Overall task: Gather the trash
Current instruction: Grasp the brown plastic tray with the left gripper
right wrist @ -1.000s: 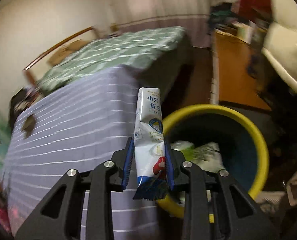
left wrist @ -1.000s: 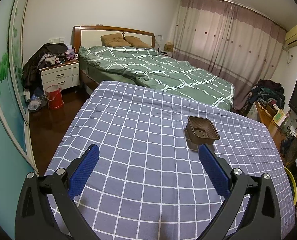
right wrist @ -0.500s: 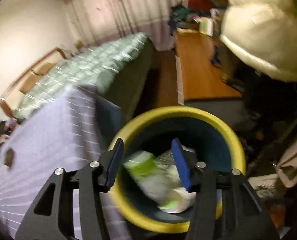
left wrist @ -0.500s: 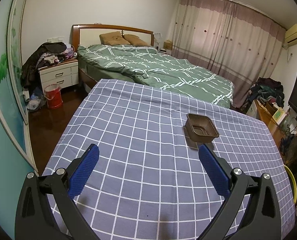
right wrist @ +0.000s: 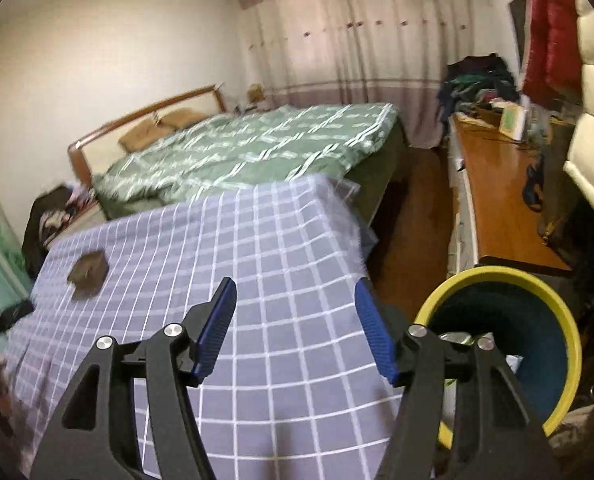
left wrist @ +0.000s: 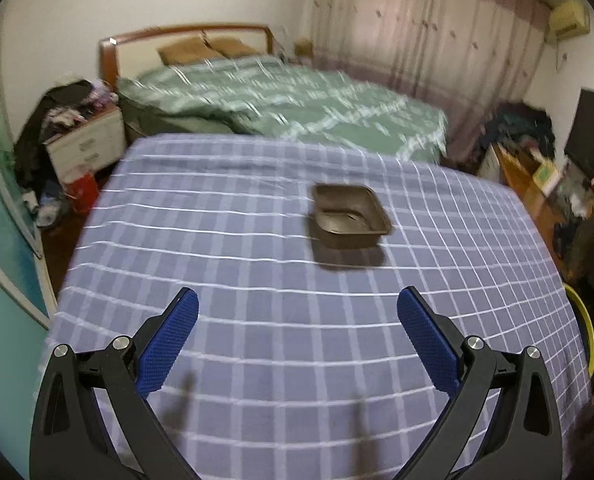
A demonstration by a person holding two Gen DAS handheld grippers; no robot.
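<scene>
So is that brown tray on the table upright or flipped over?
Upright. The brown tray sits on the checked tablecloth with its opening facing up, and nothing shows inside.

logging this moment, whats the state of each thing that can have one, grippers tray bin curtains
left gripper: open, empty, above the checked cloth
right gripper: open, empty, over the table edge beside the bin
brown tray: upright on the checked cloth, looks empty, untouched
yellow bin: uncovered, some trash inside
curtains: drawn shut
</scene>
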